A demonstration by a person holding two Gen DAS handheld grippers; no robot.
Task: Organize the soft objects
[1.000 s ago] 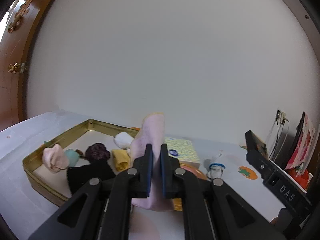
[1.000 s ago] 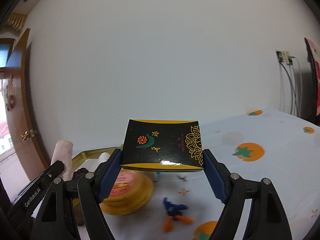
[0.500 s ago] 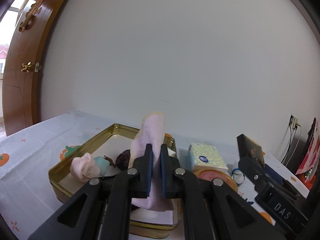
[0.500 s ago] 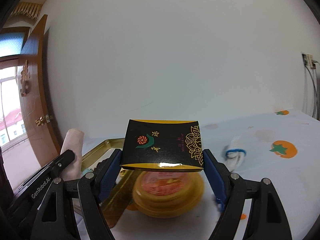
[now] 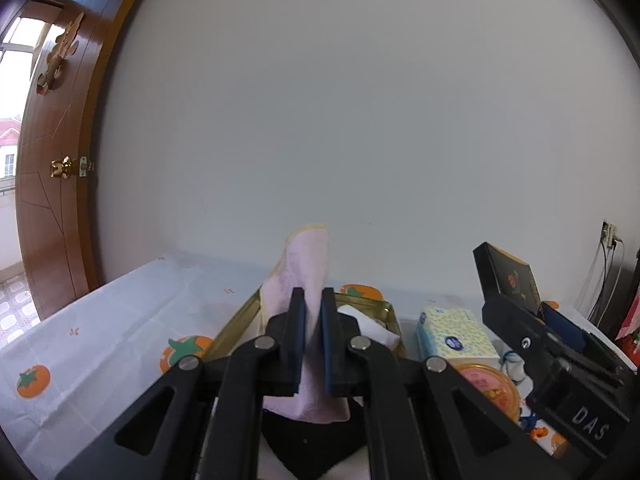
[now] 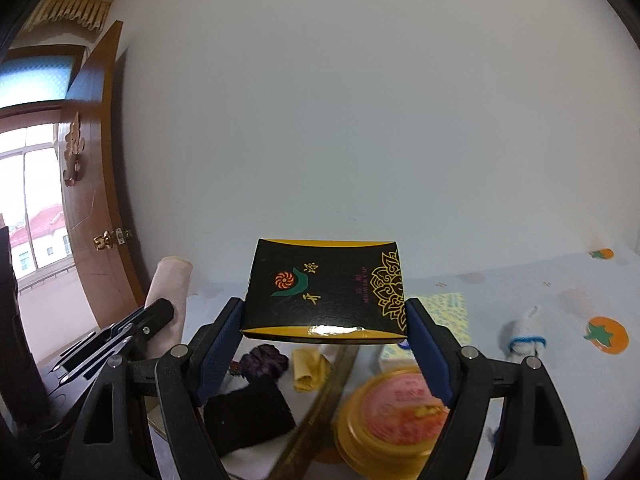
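Both pairs of fingers are occupied. On the left gripper [image 5: 313,336] the fingers are pressed almost together on a pink folded cloth [image 5: 306,276], which stands upright between them above the gold tin tray [image 5: 386,311]. On the right gripper [image 6: 325,344] the fingers stand wide apart and clamp a black and yellow box [image 6: 324,290] by its two sides. The box carries yellow characters, a red swirl with a green shape, a gold ornament, and small pink letters that seem to read "SHOWER CAP".

From the left camera, the body of the right gripper shows the white letters "DAS" [image 5: 590,424]. From the right camera, below the box, a black cloth [image 6: 248,416], a dark purple item [image 6: 264,362] and a yellow cloth [image 6: 308,368] lie in the tray. Just beside the tray a round yellow tin [image 6: 392,420] with a pink lid rests on the table [image 6: 520,280]; its writing is too blurred to read. Farther back stand a tissue pack [image 5: 454,336] with a blue oval label and a small white roll with a blue band [image 6: 524,334]. The tablecloth is printed with orange fruits.
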